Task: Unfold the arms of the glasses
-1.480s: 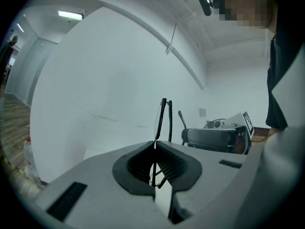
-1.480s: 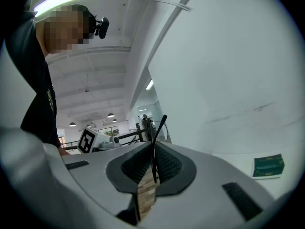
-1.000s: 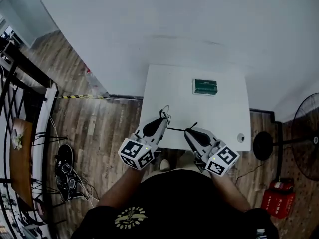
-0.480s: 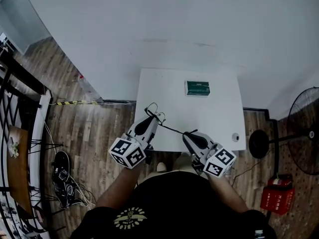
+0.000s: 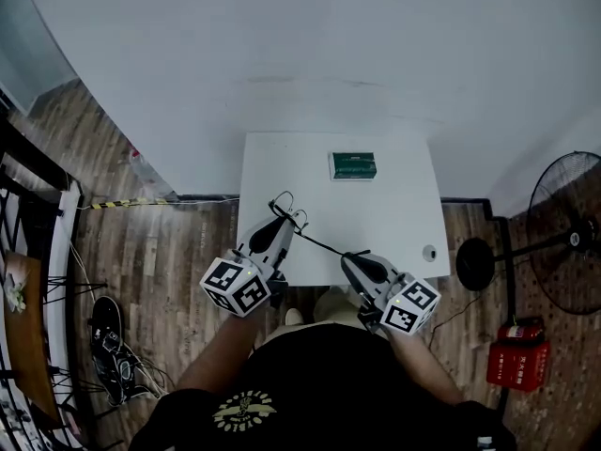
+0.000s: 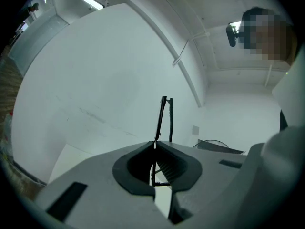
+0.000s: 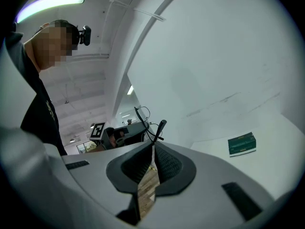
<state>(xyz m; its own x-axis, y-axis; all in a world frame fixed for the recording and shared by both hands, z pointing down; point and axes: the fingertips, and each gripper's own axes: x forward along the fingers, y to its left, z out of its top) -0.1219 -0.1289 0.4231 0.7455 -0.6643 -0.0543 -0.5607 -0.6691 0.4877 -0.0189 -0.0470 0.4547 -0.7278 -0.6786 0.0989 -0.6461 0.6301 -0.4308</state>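
The left gripper (image 6: 155, 144) is clamping shut on the glasses (image 6: 164, 116), with a thin black piece of the frame caught between its pads and two slim black bars sticking up past the tips. The right gripper (image 7: 153, 146) is likewise pinching shut, on the far end of one arm (image 7: 160, 126) of the glasses, with the wire rims showing just beyond it.

To my eye the glasses are light, thin and springy, with small hinges that look easy to strain. The slim arm also looks liable to twist or slip in the pads. The sound places to hold seem to be the ones in use: the frame close to the hinge for bracing, and the arm near its tip for swinging it out gently.

From above, the left gripper (image 5: 289, 222) and right gripper (image 5: 346, 256) are both pointing about level, away from the person and angling in toward each other. The left one is sitting nearer the box (image 5: 352, 165).

The glasses (image 5: 315, 241) are hanging in the air between the two tips, well short of the box on the person's side. They are over the near edge of the tabletop (image 5: 394, 205) that the box is lying on. One arm is stretching out almost straight from the frame toward the right gripper.
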